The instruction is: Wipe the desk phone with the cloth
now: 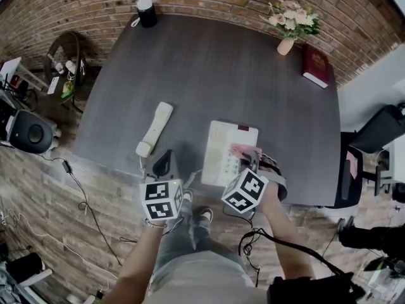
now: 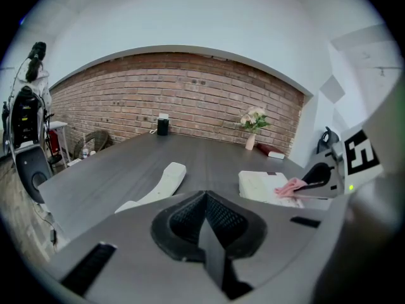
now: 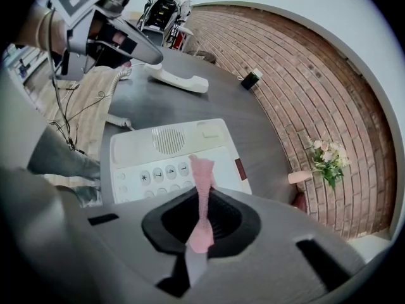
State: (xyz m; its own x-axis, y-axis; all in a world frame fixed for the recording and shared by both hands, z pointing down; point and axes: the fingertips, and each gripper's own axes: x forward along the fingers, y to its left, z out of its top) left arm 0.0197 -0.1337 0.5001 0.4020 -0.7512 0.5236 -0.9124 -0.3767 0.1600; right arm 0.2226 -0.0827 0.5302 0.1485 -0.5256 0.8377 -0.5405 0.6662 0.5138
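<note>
The white desk phone base [image 1: 226, 149] lies on the dark table near its front edge, its keypad [image 3: 166, 171] showing in the right gripper view. Its handset [image 1: 154, 129] lies off the base to the left, on the table. My right gripper [image 1: 252, 161] is shut on a pink cloth [image 3: 202, 198], which hangs over the base's near right part [image 1: 240, 150]. My left gripper [image 1: 163, 164] hovers just left of the base, below the handset's end, shut with nothing in it [image 2: 205, 230].
A black cup [image 1: 147, 11] stands at the table's far edge. A vase of flowers [image 1: 292, 24] and a dark red book [image 1: 315, 66] sit at the far right. A coiled cord [image 3: 118, 120] runs off the base's left. An office chair [image 1: 352, 170] stands to the right.
</note>
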